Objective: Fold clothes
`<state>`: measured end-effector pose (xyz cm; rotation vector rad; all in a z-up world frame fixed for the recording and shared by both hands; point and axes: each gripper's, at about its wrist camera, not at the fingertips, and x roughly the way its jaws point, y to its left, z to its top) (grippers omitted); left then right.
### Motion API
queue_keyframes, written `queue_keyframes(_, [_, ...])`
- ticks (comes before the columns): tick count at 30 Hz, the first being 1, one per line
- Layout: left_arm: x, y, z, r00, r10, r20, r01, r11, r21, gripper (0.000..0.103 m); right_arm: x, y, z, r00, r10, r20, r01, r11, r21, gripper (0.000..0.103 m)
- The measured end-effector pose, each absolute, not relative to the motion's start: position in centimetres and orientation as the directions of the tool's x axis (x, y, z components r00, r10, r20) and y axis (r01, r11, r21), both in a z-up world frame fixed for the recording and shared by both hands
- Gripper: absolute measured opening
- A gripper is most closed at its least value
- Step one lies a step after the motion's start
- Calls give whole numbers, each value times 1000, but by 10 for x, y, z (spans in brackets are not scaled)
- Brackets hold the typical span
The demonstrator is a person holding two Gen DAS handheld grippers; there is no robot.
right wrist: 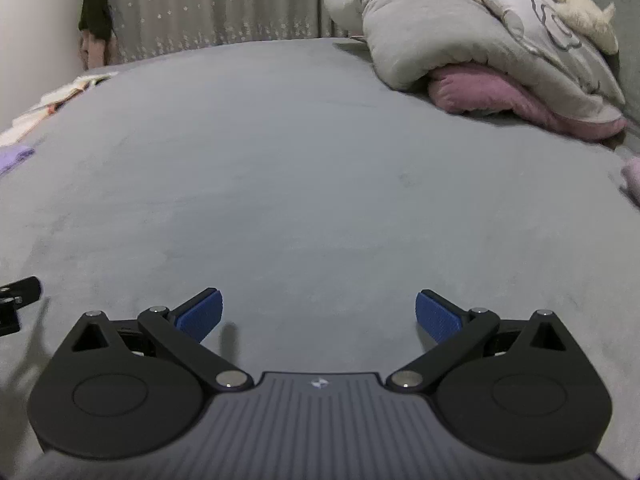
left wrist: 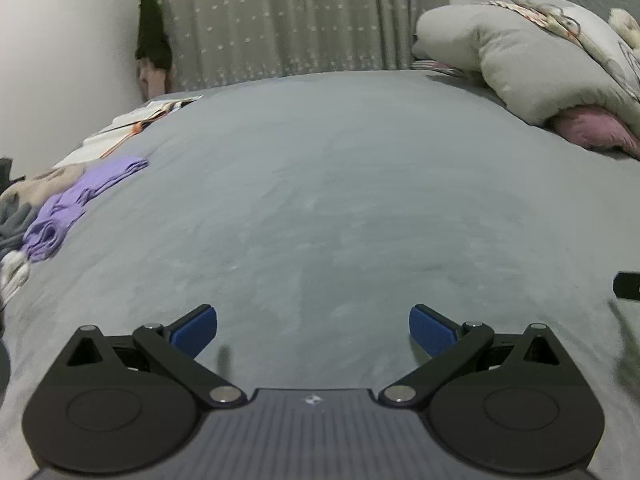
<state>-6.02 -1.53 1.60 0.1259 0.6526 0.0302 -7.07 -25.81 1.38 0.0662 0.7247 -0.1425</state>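
Both tongs, left (left wrist: 313,330) and right (right wrist: 319,314), spread wide, empty, above grey bed sheet (left wrist: 340,184). Crumpled lilac cloth garment (left wrist: 72,204) at left: probably soft, light; best pinched at an edge

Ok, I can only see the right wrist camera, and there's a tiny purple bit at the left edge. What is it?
Observer: It's a purple garment. The left wrist view shows far more of it, crumpled near the left edge of the grey sheet.
Operator: Is it all by itself?
Observer: No, some beige cloth and grey cloth are heaped right beside it.
Operator: Did the other gripper grab anything?
Observer: No, the left gripper is open and empty, above a bare part of the sheet.
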Motion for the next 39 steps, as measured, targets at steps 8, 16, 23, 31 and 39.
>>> queue_keyframes(8, [-31, -19, 4, 801, 80, -593, -6, 992, 126, 102, -55, -266, -4, 735, -126, -666, 178, 984, 10, 103])
queue_keyframes(16, [-20, -12, 0, 799, 59, -599, -11, 996, 84, 103, -43, -262, -9, 759, -142, -636, 178, 984, -8, 103])
queue_keyframes(23, [-19, -10, -2, 795, 50, -604, -11, 998, 68, 103, -31, -263, -10, 766, -140, -627, 175, 985, -7, 103])
queue_keyframes(31, [-20, -10, -2, 796, 43, -604, -13, 998, 55, 103, -29, -266, -12, 773, -140, -618, 174, 985, -6, 103])
queue_keyframes(39, [-23, -16, -3, 796, 51, -603, -16, 998, 64, 103, -30, -267, -12, 777, -133, -615, 175, 985, 9, 103])
